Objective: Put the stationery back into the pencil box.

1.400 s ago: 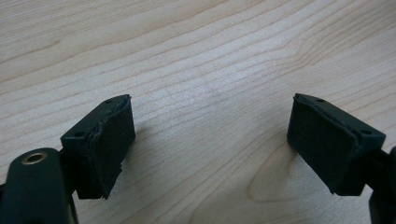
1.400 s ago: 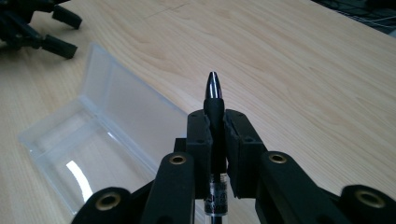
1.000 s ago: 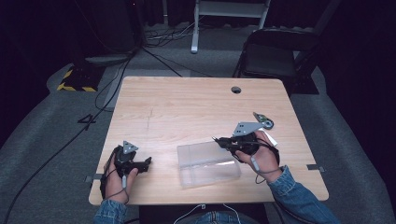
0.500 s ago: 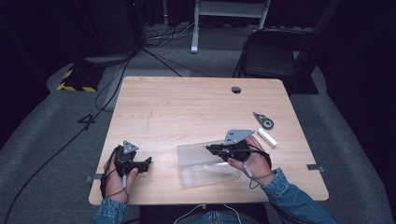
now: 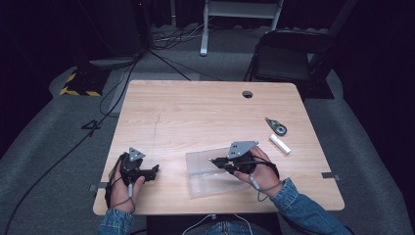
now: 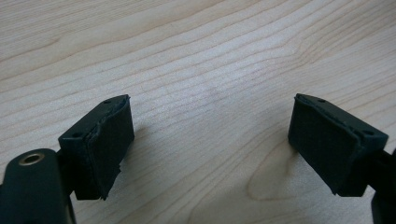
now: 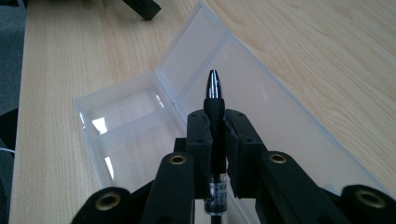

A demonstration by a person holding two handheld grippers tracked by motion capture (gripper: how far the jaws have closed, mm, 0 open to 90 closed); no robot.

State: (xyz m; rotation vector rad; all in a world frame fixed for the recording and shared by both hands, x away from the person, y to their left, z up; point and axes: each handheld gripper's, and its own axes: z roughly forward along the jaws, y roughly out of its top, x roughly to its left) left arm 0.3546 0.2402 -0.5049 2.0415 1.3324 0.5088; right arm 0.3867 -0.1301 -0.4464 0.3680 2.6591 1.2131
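My right gripper (image 5: 218, 161) is shut on a black pen (image 7: 214, 88) whose silver tip points away from the hand. It hovers over an open clear plastic case (image 5: 203, 177). In the right gripper view the pen tip sits above the hinge between the case's tray (image 7: 126, 126) and its flat lid (image 7: 266, 112). Near the table's front left corner my left gripper (image 5: 152, 171) rests open. Its two black pads (image 6: 109, 142) stand wide apart over bare wood with nothing between them.
A small dark correction-tape dispenser (image 5: 277, 127) and a white stick (image 5: 280, 144) lie on the wooden table (image 5: 195, 112) to the right of the case. A cable hole (image 5: 247, 94) is at the back. A black chair (image 5: 286, 58) stands behind the table.
My right gripper has carried the pen leftward, from beside the dispenser and white stick to over the clear case. The left gripper has not moved.
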